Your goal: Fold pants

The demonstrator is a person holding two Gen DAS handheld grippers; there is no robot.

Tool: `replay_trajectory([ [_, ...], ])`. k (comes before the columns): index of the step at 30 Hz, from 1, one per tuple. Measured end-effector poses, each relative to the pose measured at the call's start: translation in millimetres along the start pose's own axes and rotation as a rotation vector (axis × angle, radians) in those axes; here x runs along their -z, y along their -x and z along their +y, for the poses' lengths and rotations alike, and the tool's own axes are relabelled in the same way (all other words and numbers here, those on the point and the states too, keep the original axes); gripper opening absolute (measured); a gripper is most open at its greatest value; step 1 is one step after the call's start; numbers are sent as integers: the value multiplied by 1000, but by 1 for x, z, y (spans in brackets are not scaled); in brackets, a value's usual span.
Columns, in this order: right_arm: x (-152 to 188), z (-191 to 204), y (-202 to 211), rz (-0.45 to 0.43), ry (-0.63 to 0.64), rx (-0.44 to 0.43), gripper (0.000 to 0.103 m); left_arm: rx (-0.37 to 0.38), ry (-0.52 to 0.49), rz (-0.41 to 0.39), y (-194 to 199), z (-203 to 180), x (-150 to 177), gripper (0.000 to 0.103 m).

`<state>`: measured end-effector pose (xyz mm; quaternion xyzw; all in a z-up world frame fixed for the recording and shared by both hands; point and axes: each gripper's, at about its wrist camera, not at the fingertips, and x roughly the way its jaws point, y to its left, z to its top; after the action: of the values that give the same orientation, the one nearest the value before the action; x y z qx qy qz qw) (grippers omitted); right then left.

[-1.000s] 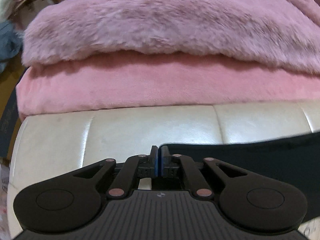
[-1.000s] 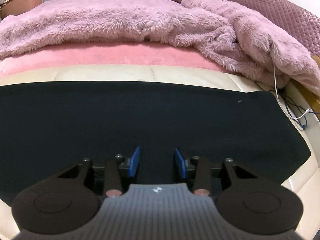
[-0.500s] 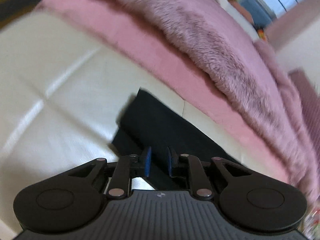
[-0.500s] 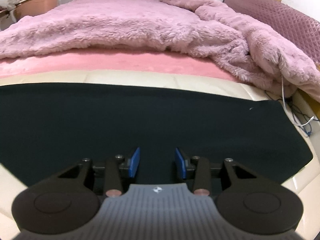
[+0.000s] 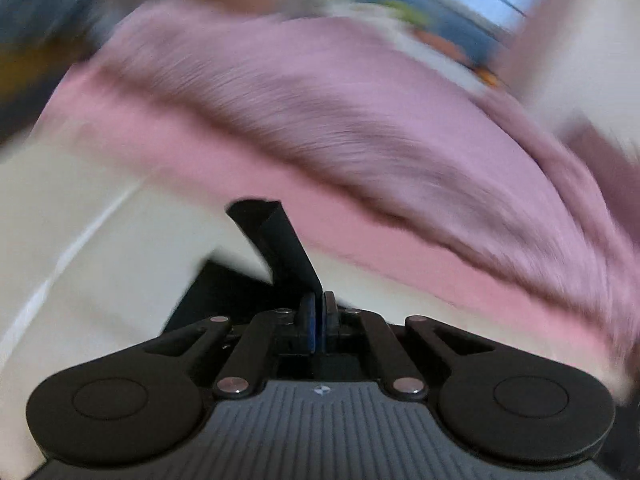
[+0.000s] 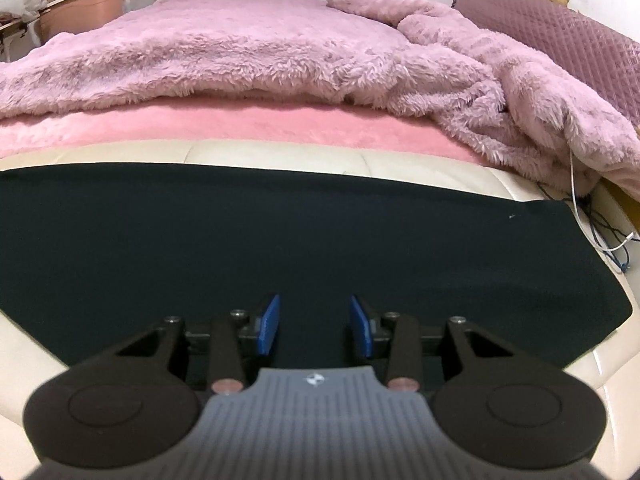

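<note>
The black pants (image 6: 280,236) lie flat across the cream leather bench (image 6: 280,152). My right gripper (image 6: 315,324) is open and empty, just above the pants' near edge, its blue pads apart. In the blurred left wrist view, my left gripper (image 5: 319,312) is shut on a corner of the black pants (image 5: 280,236) and holds that end lifted off the cream bench (image 5: 100,240), the cloth standing up from the pads.
A pink sheet (image 6: 260,128) and a fluffy pink blanket (image 6: 240,52) cover the bed behind the bench. A quilted purple headboard cushion (image 6: 560,36) is at the far right. White and blue cables (image 6: 600,232) hang at the bench's right end.
My left gripper opened over the pants' left end, then shut on its corner and lifted it, swinging fast. My right gripper stayed open and almost still.
</note>
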<state>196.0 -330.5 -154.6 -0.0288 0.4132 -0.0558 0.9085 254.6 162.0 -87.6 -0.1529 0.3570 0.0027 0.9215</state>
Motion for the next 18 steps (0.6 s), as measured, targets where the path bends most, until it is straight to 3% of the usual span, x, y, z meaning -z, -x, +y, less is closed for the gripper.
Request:
replay_trajectory([
  [4,0,0,-4,-3,-14,-13,35,75,-352,32,-4,-87,6,2],
  [7,1,1,-6,-8,-17,-30,35,95,-516,117,-26,-131,30,2],
  [11,1,3,-8,-7,-22,-47,35,117,-594,256,-50,-152,61,6],
  [13,2,2,-7,-9,-27,-55,36,153,-597,301,-50,-153,68,14],
  [15,3,1,-6,-13,-29,-61,37,198,-592,309,-38,-145,68,23],
  [18,3,0,-7,-17,-34,-70,37,240,-595,280,-34,-144,48,45],
])
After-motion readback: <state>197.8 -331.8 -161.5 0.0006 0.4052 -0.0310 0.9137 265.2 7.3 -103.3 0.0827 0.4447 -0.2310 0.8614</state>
